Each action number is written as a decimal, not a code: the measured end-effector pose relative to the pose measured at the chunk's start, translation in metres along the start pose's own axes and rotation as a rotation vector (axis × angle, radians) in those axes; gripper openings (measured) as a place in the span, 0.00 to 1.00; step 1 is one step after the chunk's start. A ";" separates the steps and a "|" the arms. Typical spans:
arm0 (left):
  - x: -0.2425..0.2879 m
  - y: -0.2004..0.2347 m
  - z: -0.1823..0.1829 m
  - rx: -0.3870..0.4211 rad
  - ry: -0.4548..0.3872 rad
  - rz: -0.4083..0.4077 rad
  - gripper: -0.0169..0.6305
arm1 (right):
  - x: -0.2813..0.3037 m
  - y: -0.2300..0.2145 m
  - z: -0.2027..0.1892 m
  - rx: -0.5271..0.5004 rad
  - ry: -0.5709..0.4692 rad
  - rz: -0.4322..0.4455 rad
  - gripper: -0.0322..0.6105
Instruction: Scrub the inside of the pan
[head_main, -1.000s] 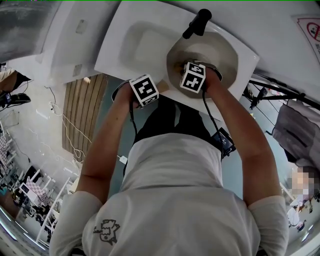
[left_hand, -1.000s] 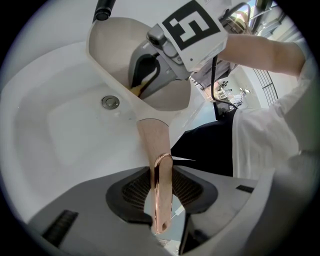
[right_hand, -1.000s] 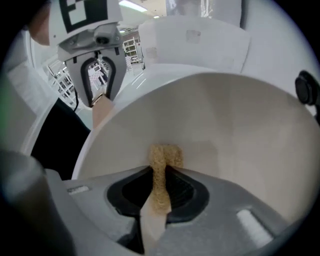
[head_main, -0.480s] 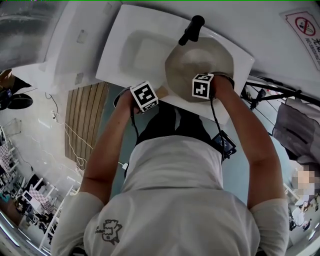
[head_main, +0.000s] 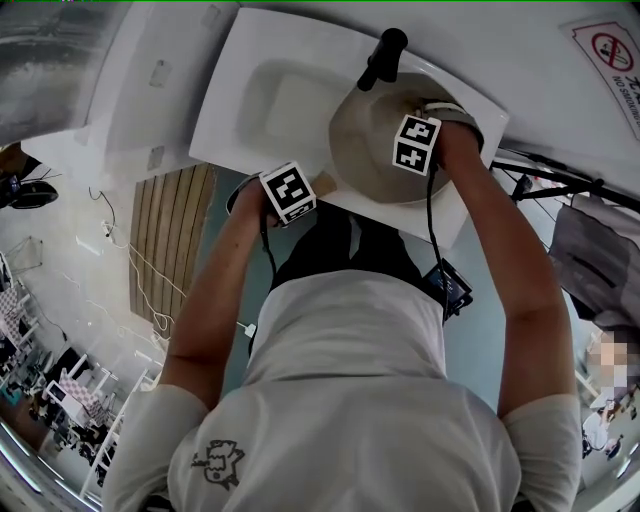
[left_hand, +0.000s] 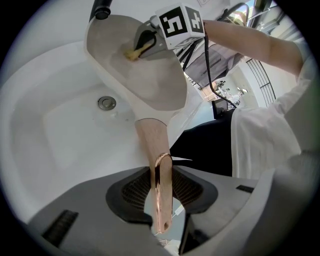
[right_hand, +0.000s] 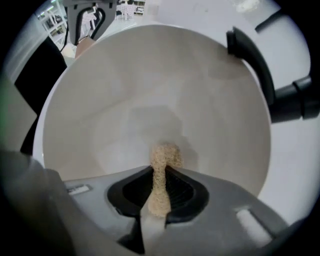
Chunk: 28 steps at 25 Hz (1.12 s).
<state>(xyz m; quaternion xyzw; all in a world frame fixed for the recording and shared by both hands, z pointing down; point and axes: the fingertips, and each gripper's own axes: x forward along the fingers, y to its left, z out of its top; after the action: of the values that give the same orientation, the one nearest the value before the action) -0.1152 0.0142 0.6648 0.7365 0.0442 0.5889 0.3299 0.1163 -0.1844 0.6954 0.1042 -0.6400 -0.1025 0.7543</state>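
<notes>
A beige pan (head_main: 375, 140) is held tilted over the white sink (head_main: 235, 110). My left gripper (left_hand: 161, 192) is shut on its copper-edged handle (left_hand: 154, 145), at the pan's near left. Inside the pan, my right gripper (right_hand: 160, 192) is shut on a tan sponge (right_hand: 163, 160). The sponge tip presses on the pan's inner wall (right_hand: 150, 95). In the left gripper view the right gripper (left_hand: 150, 42) sits on the pan's far side with the yellow sponge (left_hand: 132, 52) against the bowl (left_hand: 150, 80). In the head view its marker cube (head_main: 417, 143) is over the pan's right part.
A black faucet (head_main: 385, 55) overhangs the pan's far rim and shows again as the black faucet (right_hand: 267, 80) in the right gripper view. The drain (left_hand: 106, 103) lies in the basin left of the pan. A wooden slatted panel (head_main: 165, 235) is on the floor, left.
My right gripper has slid with the sponge from the pan's near rim across to its far right side. The left gripper and the pan have stayed put.
</notes>
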 end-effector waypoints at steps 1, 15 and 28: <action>0.000 0.000 0.001 0.001 0.001 0.000 0.23 | -0.002 -0.010 0.009 0.003 -0.028 -0.042 0.16; -0.002 0.004 -0.001 0.006 0.012 0.004 0.23 | -0.033 0.002 0.133 0.189 -0.424 0.002 0.16; -0.002 0.004 -0.003 0.008 0.023 -0.009 0.23 | -0.059 0.132 0.134 0.103 -0.447 0.672 0.16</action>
<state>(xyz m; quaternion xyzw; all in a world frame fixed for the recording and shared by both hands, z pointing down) -0.1200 0.0121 0.6657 0.7309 0.0536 0.5956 0.3289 -0.0224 -0.0449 0.6992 -0.0979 -0.7911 0.1618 0.5818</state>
